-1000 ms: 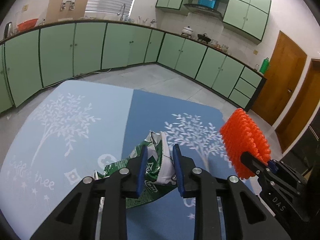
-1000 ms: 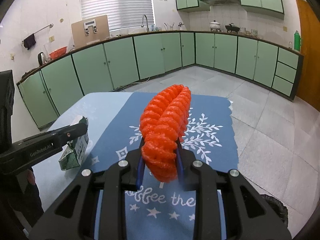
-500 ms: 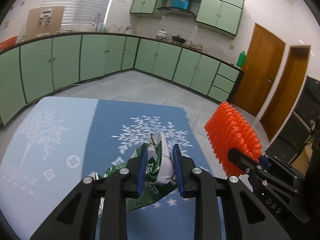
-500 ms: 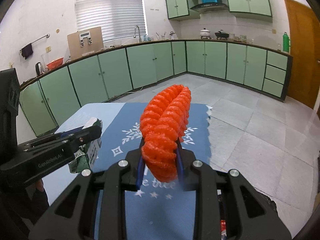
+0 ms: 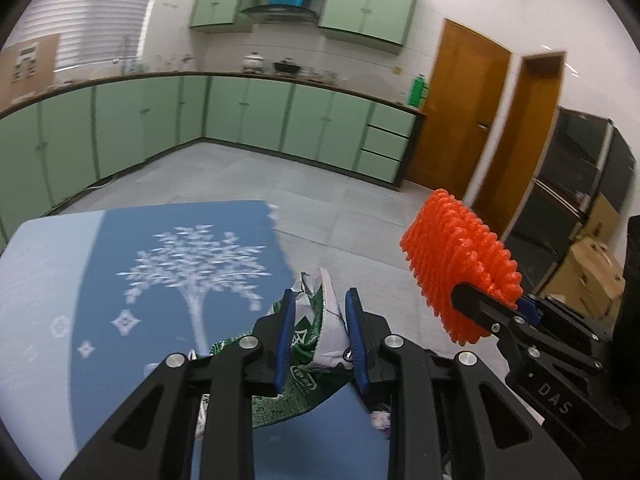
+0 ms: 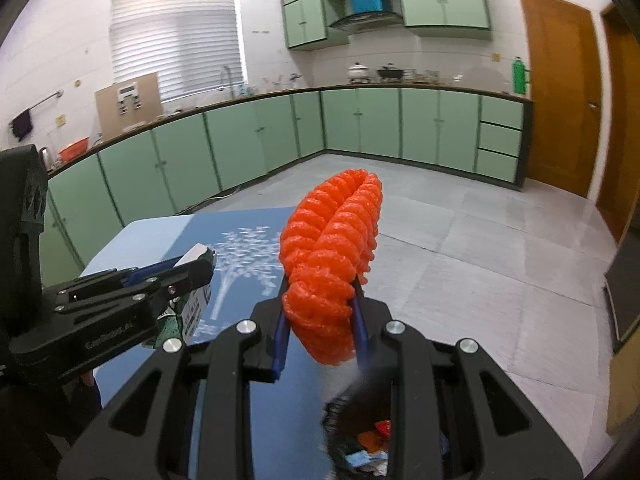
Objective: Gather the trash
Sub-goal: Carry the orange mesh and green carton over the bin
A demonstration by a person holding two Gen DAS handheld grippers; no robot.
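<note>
My left gripper (image 5: 320,320) is shut on a crumpled green and white wrapper (image 5: 316,332), held above the right edge of the blue tablecloth (image 5: 188,280). To its right, my right gripper (image 6: 320,308) is shut on an orange foam net (image 6: 332,264), lifted in the air past the table edge. From the left wrist view the orange net (image 5: 456,276) shows at the right, and the right wrist view shows the left gripper with the wrapper (image 6: 196,304) at the left. Below the right gripper, a black trash bin (image 6: 360,440) with scraps inside appears at the frame's bottom.
Blue tablecloth with white tree print (image 6: 240,256) covers the table. Grey tiled floor (image 6: 480,260) spreads to the right. Green cabinets (image 6: 360,128) line the far walls, wooden doors (image 5: 460,112) at right, black shelving and cardboard boxes (image 5: 592,264) beside them.
Both grippers have swung to the right with their loads and risen a little; the table has slid left in view. The bin now shows under the right gripper.
</note>
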